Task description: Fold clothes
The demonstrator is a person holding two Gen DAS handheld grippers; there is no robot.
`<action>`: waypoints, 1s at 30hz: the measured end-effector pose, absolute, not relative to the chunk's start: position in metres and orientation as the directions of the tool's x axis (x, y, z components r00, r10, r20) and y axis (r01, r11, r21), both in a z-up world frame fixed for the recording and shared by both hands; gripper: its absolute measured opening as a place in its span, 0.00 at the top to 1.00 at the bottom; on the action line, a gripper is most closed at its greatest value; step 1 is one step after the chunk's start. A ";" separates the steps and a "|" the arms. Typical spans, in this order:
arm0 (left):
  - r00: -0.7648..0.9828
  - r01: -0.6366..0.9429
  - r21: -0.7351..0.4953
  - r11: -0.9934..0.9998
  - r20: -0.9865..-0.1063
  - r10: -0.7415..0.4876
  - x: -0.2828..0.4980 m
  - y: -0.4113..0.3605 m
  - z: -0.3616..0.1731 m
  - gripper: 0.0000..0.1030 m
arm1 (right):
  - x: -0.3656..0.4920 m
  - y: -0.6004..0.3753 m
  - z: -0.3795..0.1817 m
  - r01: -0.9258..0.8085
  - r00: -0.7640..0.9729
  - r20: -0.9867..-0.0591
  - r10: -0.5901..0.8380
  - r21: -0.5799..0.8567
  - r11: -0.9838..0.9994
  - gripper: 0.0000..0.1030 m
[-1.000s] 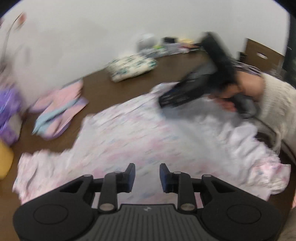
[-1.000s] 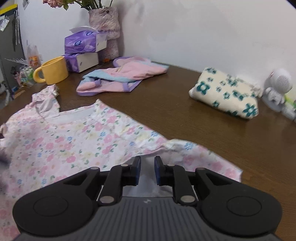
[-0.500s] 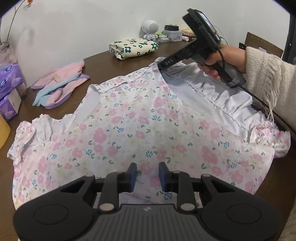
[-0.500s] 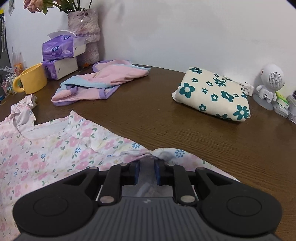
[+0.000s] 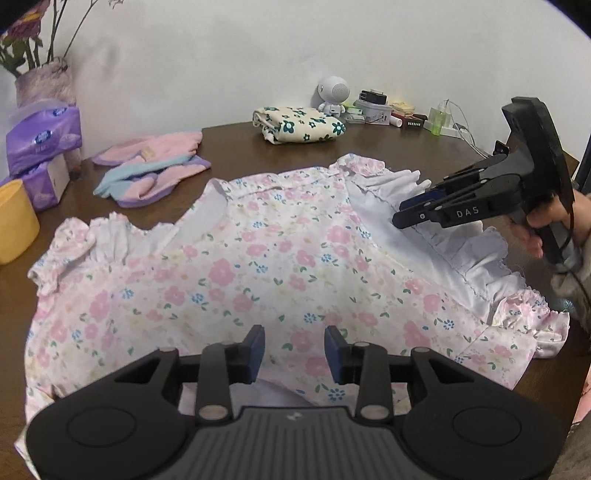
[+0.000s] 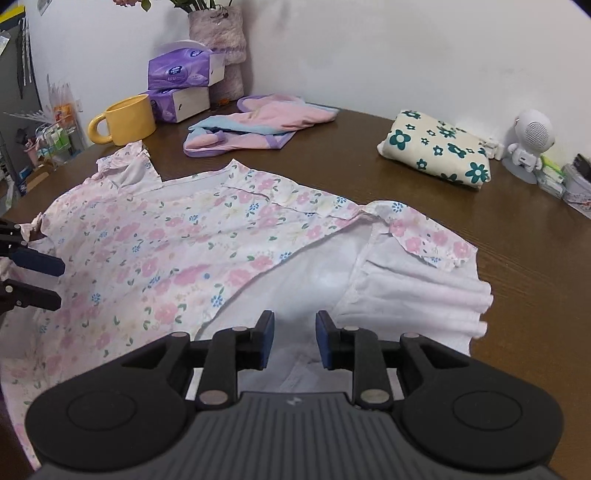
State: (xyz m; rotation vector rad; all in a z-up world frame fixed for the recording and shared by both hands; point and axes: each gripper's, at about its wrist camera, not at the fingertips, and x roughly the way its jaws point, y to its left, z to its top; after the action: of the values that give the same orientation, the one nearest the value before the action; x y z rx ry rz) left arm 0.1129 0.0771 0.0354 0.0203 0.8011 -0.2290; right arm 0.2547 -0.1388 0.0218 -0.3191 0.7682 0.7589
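Nearest, the left gripper [image 5: 294, 349] hangs over the lower part of the floral dress [image 5: 236, 280]; its jaws have just been opening and stand apart with nothing pinched, the printed cloth lying flat below them. Likewise the right gripper [image 6: 294, 339] sits above the white inner side of the dress [image 6: 155, 251], where the fabric is turned back beside a ruffled sleeve; its jaws have also just been opening, and they grip nothing. From the left wrist view a hand [image 5: 554, 229] holds that right gripper [image 5: 404, 218] just over the white ruffle. The dress lies spread across the brown table [image 6: 369, 192], its neckline pointing away. Beyond it rest a folded pink and blue garment [image 6: 258, 123], a folded cream cloth with green flowers [image 6: 437, 151] and a yellow mug [image 6: 125, 120]. Farthest, against the wall, stand purple tissue boxes [image 6: 183, 70], a vase [image 6: 219, 33] and a small white robot figure [image 6: 528, 146].
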 end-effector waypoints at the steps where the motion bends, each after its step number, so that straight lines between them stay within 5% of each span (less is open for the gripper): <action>1: 0.669 0.200 -0.068 0.977 -0.719 -0.187 0.114 0.077 0.033 0.67 | 0.254 -0.138 0.020 -0.715 0.485 -0.719 0.498 0.002 0.699 0.76; 12: 0.698 0.135 -0.059 0.989 -0.703 -0.137 0.108 0.076 0.026 0.69 | 0.275 -0.160 0.011 -0.585 0.554 -0.729 0.402 0.004 0.811 0.76; 30: 0.741 -0.095 -0.137 0.986 -0.671 -0.022 0.099 0.126 0.032 0.67 | 0.221 -0.190 0.016 -0.554 0.557 -0.708 0.435 0.075 0.829 0.76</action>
State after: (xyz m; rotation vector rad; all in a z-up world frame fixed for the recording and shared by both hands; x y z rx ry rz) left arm 0.0985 0.1259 0.0321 -0.1667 0.7365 0.0401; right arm 0.2205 -0.1896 0.0160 -0.1637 0.7872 0.5867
